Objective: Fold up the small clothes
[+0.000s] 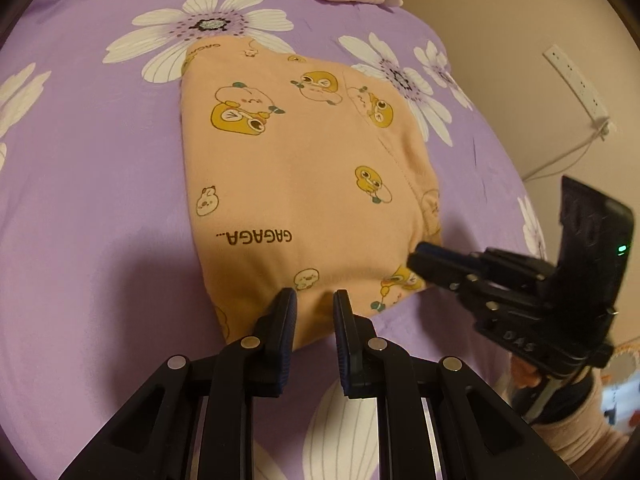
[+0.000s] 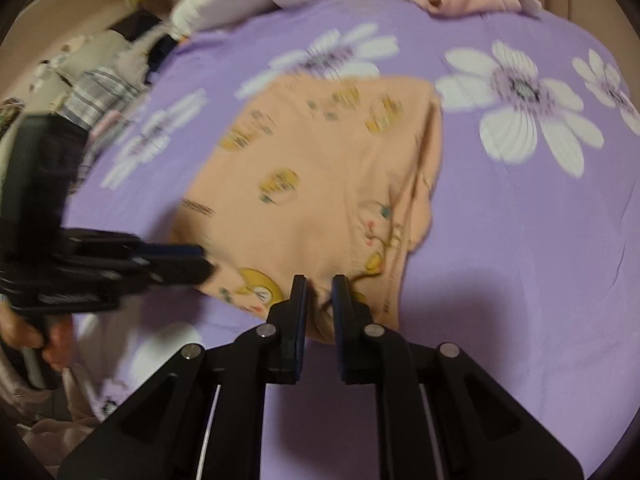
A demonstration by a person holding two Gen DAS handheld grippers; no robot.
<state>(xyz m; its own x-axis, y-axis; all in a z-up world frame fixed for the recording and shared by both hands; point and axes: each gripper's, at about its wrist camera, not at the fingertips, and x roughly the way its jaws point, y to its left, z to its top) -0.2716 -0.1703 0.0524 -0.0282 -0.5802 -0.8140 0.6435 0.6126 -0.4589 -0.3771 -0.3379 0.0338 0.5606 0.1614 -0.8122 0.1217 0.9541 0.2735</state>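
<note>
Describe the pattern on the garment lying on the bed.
The garment is peach with yellow cartoon ducks, small white animals and "GAGAGA..." lettering; sharpest in the left wrist view.
</note>
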